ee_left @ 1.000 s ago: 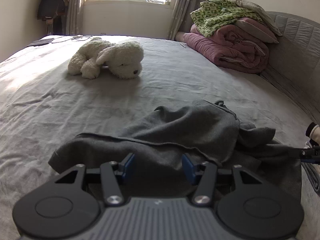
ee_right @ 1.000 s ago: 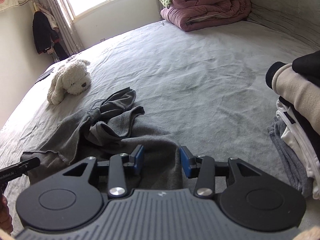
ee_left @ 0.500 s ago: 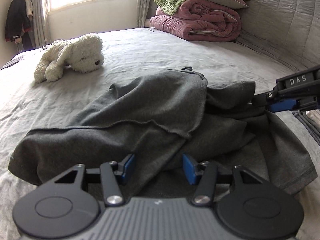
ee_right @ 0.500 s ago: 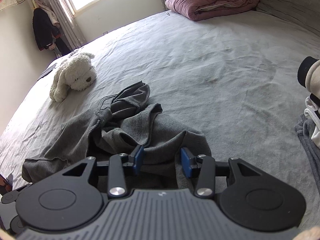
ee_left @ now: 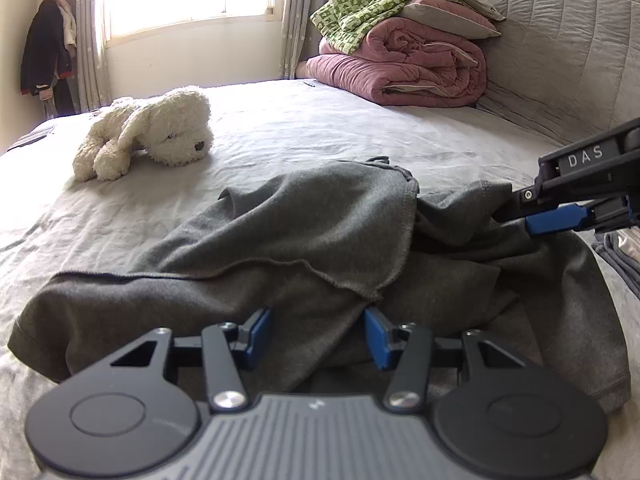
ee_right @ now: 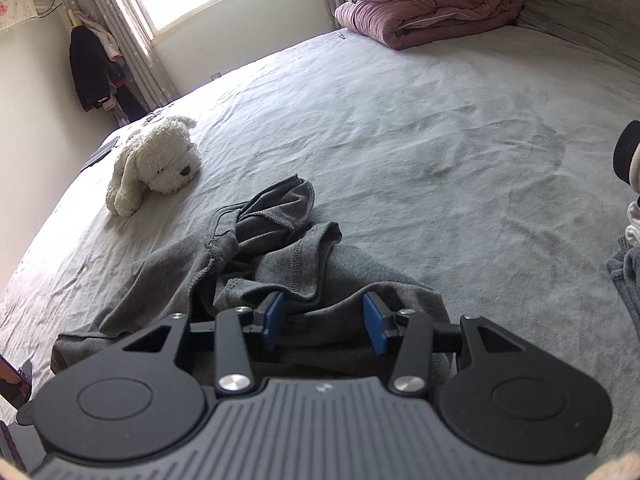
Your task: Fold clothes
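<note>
A crumpled grey garment (ee_left: 320,248) is spread on the bed (ee_right: 440,128). Left tongs (ee_left: 316,332) and right tongs (ee_right: 324,320) are held open over its near edge, gripping nothing. A white plush dog (ee_left: 152,132) is seen beyond.

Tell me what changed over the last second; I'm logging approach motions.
Both tools closed in on the crumpled gray garment: the left tool and right tool now sit low at its near edges, jaws open, gripping nothing. The right tool has entered the left view. The garment, plush dog and folded quilts stayed put.
</note>
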A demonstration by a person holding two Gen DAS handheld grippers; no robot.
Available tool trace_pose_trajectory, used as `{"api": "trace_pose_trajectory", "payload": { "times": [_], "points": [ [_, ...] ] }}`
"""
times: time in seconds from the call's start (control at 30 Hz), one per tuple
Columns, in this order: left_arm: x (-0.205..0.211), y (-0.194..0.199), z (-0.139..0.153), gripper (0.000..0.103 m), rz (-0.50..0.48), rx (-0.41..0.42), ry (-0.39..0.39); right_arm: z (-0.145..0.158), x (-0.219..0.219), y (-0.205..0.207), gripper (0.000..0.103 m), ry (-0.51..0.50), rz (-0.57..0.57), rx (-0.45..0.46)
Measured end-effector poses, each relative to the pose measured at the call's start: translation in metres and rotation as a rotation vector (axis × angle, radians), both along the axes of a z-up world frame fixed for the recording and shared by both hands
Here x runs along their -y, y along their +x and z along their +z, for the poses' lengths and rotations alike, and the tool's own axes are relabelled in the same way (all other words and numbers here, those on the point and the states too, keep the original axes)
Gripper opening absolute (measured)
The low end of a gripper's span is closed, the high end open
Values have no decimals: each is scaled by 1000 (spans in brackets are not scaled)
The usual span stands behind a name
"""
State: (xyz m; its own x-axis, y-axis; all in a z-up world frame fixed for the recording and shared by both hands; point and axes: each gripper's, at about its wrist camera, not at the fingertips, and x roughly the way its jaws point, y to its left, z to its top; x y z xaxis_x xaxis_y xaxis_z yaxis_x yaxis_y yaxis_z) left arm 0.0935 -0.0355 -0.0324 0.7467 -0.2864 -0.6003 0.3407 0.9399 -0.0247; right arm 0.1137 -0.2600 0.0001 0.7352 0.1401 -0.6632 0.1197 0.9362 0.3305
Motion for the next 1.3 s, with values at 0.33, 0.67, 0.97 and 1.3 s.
{"api": "trace_pose_trajectory", "payload": {
  "times": [0.33,0.67,0.97,1.3],
  "points": [
    [16,4,-7,62,93,57,8,-4,3,5,50,6,7,-13],
    [31,7,-2,64,154,65,-9,-8,2,11,53,14,6,-24],
    [-7,42,20,10,326,86,6,-8,3,11,54,15,7,-22],
    [-60,128,53,9,485,116,41,-6,12,12,54,54,-5,-17]
  ]
}}
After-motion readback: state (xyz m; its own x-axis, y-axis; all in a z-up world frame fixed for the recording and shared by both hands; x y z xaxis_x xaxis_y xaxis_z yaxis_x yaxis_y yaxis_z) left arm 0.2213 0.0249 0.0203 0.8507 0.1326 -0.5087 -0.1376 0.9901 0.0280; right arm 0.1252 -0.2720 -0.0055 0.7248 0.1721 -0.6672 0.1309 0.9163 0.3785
